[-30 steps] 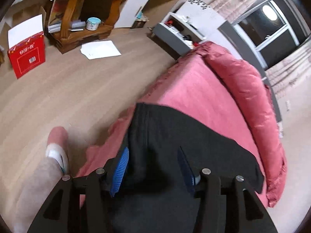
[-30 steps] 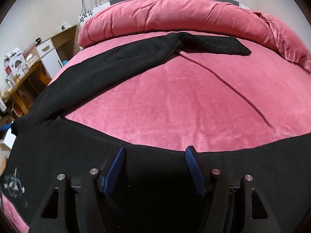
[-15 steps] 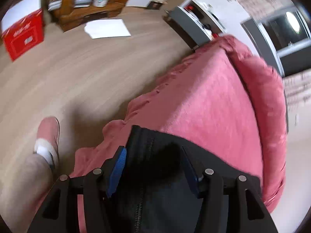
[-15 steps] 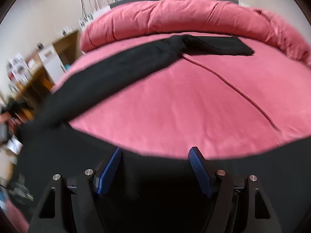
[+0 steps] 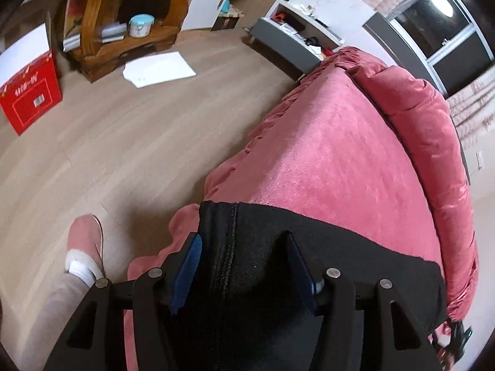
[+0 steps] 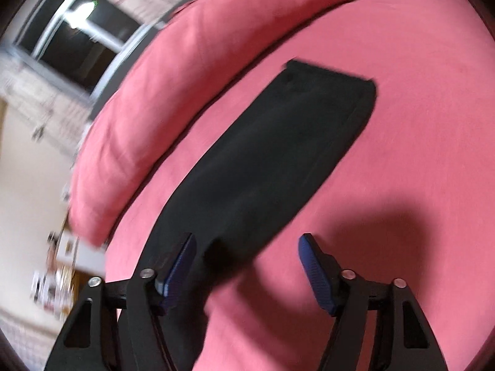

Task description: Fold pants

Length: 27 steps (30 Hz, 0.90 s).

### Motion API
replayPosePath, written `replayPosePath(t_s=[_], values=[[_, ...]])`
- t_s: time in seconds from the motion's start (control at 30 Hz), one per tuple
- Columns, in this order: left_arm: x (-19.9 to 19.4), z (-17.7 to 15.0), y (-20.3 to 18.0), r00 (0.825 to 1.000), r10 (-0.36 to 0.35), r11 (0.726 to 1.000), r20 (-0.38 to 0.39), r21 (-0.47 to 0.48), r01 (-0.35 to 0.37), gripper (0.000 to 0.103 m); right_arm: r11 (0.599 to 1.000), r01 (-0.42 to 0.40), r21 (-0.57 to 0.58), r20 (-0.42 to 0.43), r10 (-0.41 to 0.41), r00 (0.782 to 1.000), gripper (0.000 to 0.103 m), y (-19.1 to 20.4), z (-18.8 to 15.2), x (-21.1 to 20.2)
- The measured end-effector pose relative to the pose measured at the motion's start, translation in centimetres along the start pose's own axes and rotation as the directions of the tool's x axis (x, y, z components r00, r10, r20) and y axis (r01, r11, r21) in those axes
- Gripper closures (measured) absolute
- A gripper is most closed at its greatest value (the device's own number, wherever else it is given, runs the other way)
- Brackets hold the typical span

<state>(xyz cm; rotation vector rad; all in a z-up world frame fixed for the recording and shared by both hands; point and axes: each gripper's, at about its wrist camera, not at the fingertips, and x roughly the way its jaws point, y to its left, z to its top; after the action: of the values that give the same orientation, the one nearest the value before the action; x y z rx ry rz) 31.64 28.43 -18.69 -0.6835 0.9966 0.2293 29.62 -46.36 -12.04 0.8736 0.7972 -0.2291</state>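
Spread wide across both views: a pink bed [image 5: 334, 154], with a rolled pink duvet [image 5: 433, 130] along its far side. Lying flat on the bed, black pants [image 6: 278, 154], 1 end by the duvet, the other at the bed's near corner over the wooden floor [image 5: 108, 154]. Under the wooden table [image 5: 102, 31], a lidded teal-and-white tub [image 5: 139, 25], contents hidden. Beside it, a red box [image 5: 29, 102], flap up, inside unseen. On the grey shelf unit [image 5: 287, 40], small clutter, too blurred to name. Left gripper [image 5: 244, 253]: fabric bunched between the 2 blue pads, whether clamped cannot be told. Right gripper [image 6: 247, 250]: jaws closing, pants edge between, pads not pressing.
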Motion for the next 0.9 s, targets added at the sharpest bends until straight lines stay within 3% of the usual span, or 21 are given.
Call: replayPosePath(t_s=[0.13, 0.2, 0.33, 0.53, 0.77, 0.9], values=[[-0.1, -0.5, -0.3, 0.999, 0.016, 0.999, 0.045, 0.028, -0.018, 0.045, 0.999, 0.003, 0.043, 0.036, -0.004, 0.999, 0.066, -0.9, 1.6, 1.4], [-0.2, -0.8, -0.5, 0.997, 0.027, 0.998, 0.07, 0.046, -0.031, 0.045, 0.999, 0.041, 0.031, 0.035, -0.042, 0.998, 0.088, -0.8, 2.0, 1.7], [-0.3, -0.9, -0.6, 0.996, 0.032, 0.997, 0.082, 0.062, -0.037, 0.045, 0.998, 0.056, -0.01, 0.057, -0.055, 0.997, 0.091, -0.8, 2.4, 0.1], [-1.5, -1.4, -1.4, 0.997, 0.025, 0.987, 0.073, 0.154, -0.036, 0.064, 0.994, 0.098, -0.051, 0.127, -0.091, 0.988, 0.092, -2.4, 2.9, -6.1], [-2.7, -1.6, -2.0, 1.0, -0.014, 0.98, 0.025, 0.197, 0.009, 0.066, 0.986, 0.161, -0.04, 0.135, -0.154, 0.979, 0.093, -7.2, 0.8, -12.4], [-3.2, -1.7, -2.3, 1.0, -0.025, 0.977, 0.017, 0.212, 0.02, 0.066, 0.979, 0.198, 0.038, 0.117, -0.202, 0.972, 0.093, -10.9, -1.5, -13.4]])
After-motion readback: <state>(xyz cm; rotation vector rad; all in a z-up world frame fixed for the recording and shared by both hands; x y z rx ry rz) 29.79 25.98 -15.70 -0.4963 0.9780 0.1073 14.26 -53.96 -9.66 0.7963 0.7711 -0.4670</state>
